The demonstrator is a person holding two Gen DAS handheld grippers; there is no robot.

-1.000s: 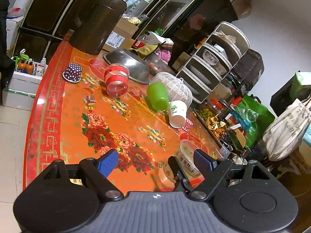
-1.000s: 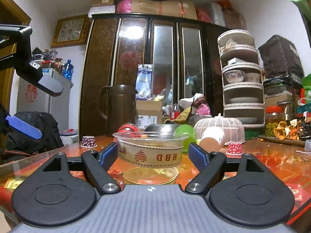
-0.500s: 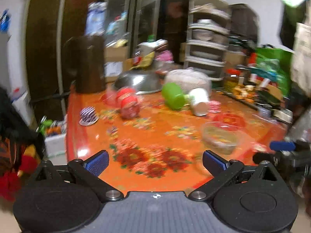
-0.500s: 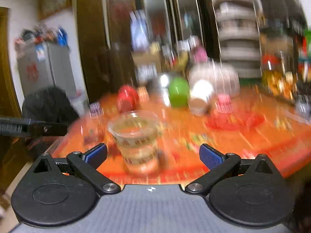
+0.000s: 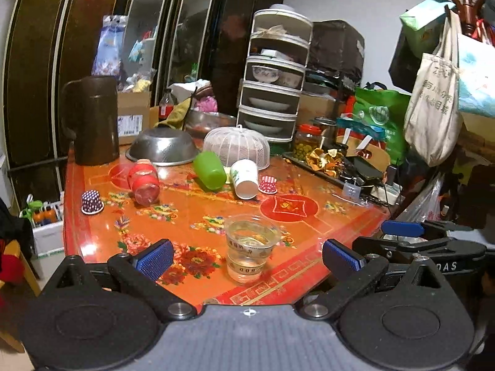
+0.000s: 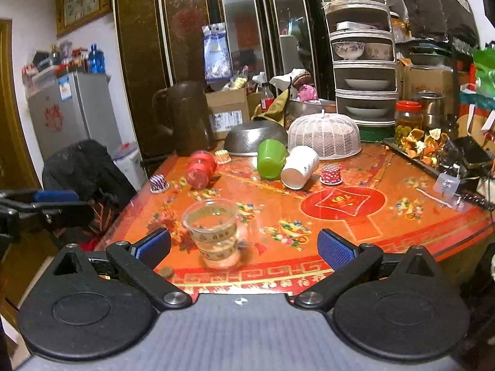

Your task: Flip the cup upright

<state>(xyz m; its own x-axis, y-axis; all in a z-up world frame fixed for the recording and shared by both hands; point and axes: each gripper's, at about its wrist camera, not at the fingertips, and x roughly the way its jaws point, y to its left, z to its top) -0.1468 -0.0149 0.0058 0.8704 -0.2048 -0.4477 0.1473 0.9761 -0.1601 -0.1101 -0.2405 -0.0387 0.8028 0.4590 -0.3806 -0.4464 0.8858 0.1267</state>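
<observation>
A wall clock (image 6: 83, 1) and a grey refrigerator (image 6: 72, 114) are seen only from the right wrist; a canvas tote bag (image 5: 433, 105) is seen only from the left. Four cups are counted on the red floral table (image 5: 340, 216): a clear plastic cup (image 5: 251, 247) standing upright near the front edge, seemingly nested in a second one, and a red cup (image 5: 144, 181), a green cup (image 5: 209, 170) and a white paper cup (image 5: 245, 178) lying on their sides farther back. Whether the clear cup holds liquid cannot be told. The left gripper (image 5: 247, 255) and right gripper (image 6: 244, 247) are both spread wide, holding nothing, clear of the cup.
</observation>
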